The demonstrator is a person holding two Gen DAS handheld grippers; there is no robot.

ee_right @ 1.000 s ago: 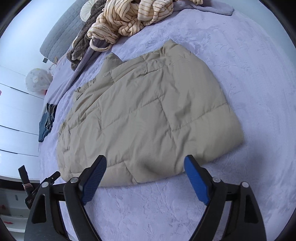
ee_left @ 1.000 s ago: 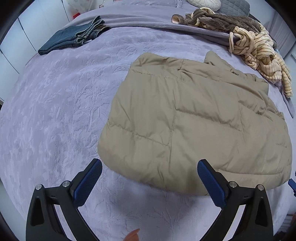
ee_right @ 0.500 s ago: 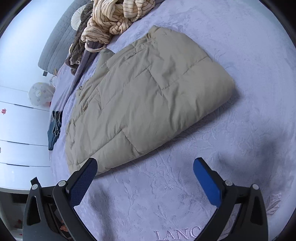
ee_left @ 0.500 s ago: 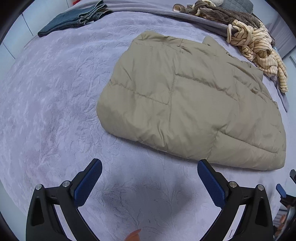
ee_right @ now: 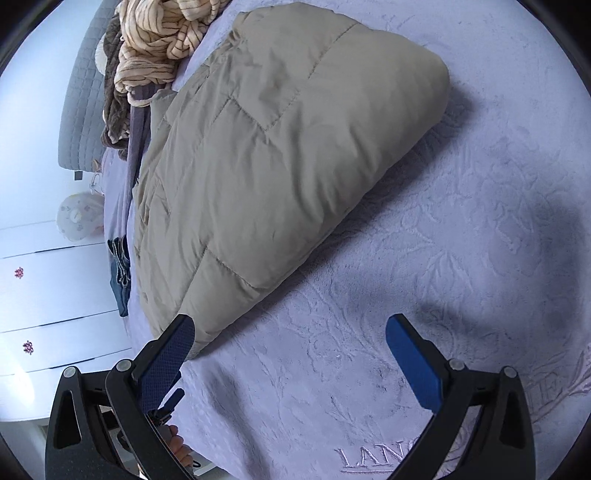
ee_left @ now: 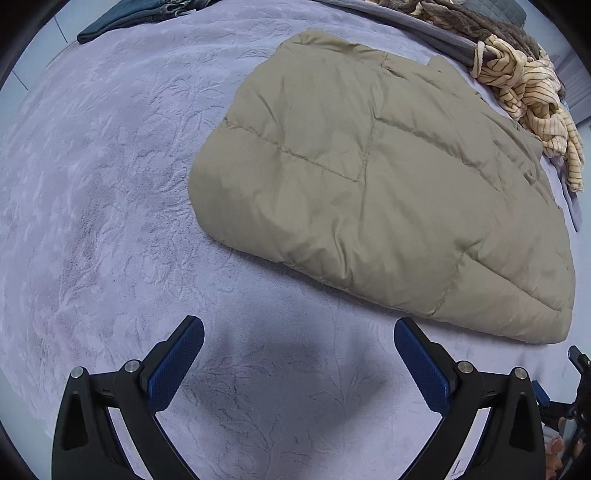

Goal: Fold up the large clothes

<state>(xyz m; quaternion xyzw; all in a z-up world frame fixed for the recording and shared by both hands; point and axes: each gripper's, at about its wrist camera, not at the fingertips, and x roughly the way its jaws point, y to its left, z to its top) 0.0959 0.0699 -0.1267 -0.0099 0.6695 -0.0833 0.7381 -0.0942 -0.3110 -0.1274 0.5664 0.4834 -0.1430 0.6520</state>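
A beige quilted puffer jacket (ee_left: 376, 184) lies folded on the lavender bedspread (ee_left: 110, 184). It also shows in the right wrist view (ee_right: 266, 162). My left gripper (ee_left: 299, 339) is open and empty, hovering over bare bedspread short of the jacket's near edge. My right gripper (ee_right: 290, 334) is open and empty, over the bedspread (ee_right: 461, 229) beside the jacket's near corner; its left finger overlaps that corner in the view.
A striped cream garment (ee_left: 532, 99) and a brown one (ee_left: 476, 22) are piled at the bed's far right. Folded jeans (ee_left: 140, 18) lie at the far left. White drawers (ee_right: 44, 295) stand beside the bed. The other gripper shows at the right edge (ee_left: 576, 391).
Both grippers have pulled back from the jacket toward the near side of the bed, staying open. The right wrist view has rolled, and the jacket lies unmoved.
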